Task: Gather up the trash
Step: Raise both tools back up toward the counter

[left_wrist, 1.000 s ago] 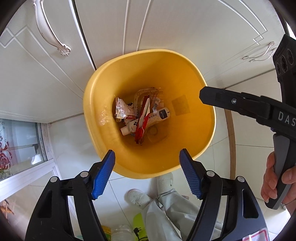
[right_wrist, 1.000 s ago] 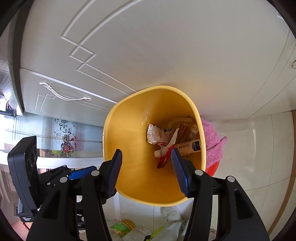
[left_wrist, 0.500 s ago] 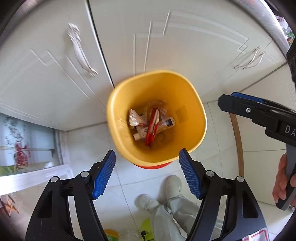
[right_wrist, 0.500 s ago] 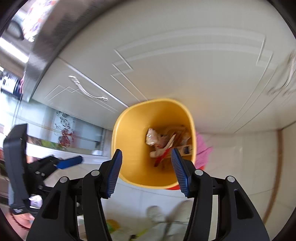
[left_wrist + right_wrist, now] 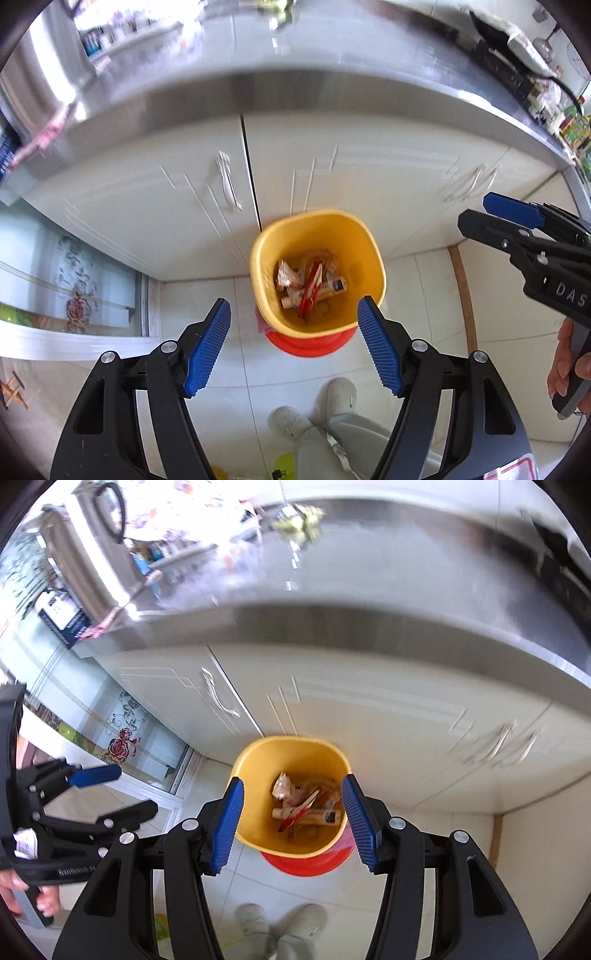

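Both empty, spread grippers (image 5: 293,347) (image 5: 291,821) have risen from the yellow bin (image 5: 373,254); only the right view shows a kettle (image 5: 92,554).

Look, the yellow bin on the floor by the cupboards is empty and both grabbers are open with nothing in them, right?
Not quite: the yellow bin is not empty. The left wrist view shows trash at its bottom, wrappers and a tube. The rest holds: the left gripper and right gripper are open and hold nothing.
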